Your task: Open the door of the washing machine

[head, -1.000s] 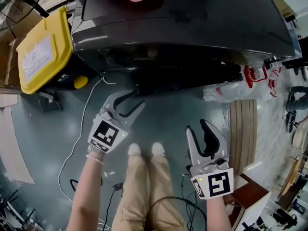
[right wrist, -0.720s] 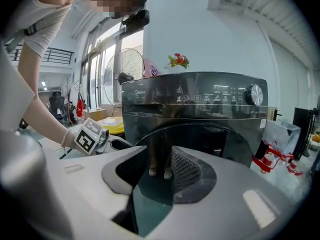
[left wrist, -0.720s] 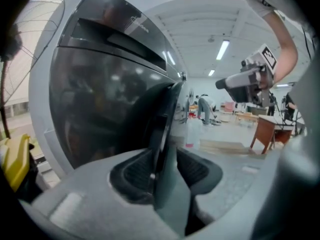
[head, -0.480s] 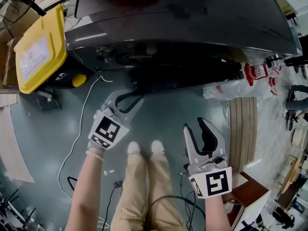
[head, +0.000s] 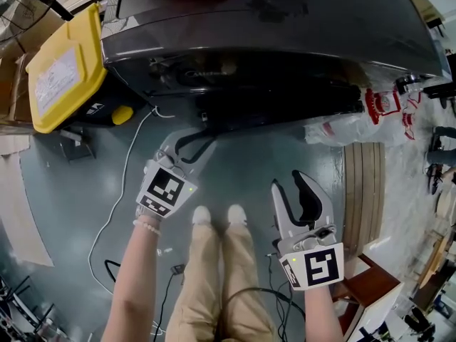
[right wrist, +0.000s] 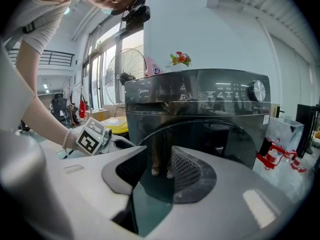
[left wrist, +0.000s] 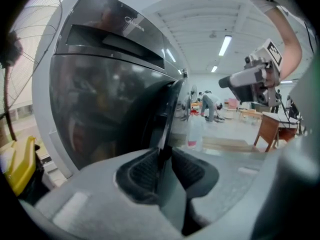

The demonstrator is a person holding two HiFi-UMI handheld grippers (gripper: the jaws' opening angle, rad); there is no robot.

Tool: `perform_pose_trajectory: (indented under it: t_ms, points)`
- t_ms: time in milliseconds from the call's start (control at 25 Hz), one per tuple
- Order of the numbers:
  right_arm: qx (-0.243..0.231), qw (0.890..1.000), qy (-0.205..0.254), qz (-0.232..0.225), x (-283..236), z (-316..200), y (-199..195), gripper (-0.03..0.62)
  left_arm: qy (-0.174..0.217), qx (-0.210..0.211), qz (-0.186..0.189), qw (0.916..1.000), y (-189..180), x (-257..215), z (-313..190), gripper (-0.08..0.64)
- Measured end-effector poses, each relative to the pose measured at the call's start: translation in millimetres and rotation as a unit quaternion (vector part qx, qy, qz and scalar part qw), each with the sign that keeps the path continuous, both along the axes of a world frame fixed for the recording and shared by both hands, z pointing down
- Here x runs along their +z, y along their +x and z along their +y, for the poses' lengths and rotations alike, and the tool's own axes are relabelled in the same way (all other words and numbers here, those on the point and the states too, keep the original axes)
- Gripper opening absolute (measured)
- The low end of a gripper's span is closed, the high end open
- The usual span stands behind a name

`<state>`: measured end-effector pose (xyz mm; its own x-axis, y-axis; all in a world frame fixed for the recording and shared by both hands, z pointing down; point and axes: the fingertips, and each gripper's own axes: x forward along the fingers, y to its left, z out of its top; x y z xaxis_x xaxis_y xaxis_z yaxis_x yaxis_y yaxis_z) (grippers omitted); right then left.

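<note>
A dark grey washing machine (head: 271,27) stands in front of me, its round door (right wrist: 210,139) facing the right gripper. My left gripper (head: 196,140) reaches the door's left side. In the left gripper view its jaws (left wrist: 164,161) are closing, and the thin dark door edge (left wrist: 167,111) runs between the ribbed pads, which press on it. My right gripper (head: 291,187) hangs back over the floor to the right, open, with nothing between its fingers (right wrist: 161,166); through them I see the door and the left gripper (right wrist: 100,139).
A yellow-lidded bin (head: 60,70) stands left of the machine, with a white cable (head: 121,191) trailing over the floor. A plastic bag with red print (head: 370,120) and a wooden plank (head: 363,184) lie at the right. My shoes (head: 217,218) are below the grippers.
The left gripper's jaws have come together from wide open onto the door's edge. The right gripper has stayed where it was.
</note>
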<state>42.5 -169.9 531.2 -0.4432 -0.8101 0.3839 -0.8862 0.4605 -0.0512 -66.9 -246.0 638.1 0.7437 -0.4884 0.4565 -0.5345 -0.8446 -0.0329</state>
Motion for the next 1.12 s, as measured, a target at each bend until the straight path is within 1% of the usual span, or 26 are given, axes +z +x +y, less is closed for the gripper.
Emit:
perform_pose_trajectory:
  t_ms: [160,520,800,1120]
  points:
    - [-0.001,1.0,0.0,-0.002,-1,5,0,0.137,-0.002,-0.004,-0.004,1.0,0,0,3,0.072]
    - [0.007,1.0,-0.002,0.0,-2,18,3,0.137,-0.016,0.027,-0.012,0.9994,8,2,38,0.064]
    - [0.033,0.999,-0.015,0.002,2,28,11,0.138,-0.034,0.07,-0.026,0.9966,23,6,82,0.055]
    - [0.072,0.997,-0.028,-0.011,6,34,22,0.179,-0.057,0.112,-0.024,0.9917,43,8,125,0.055]
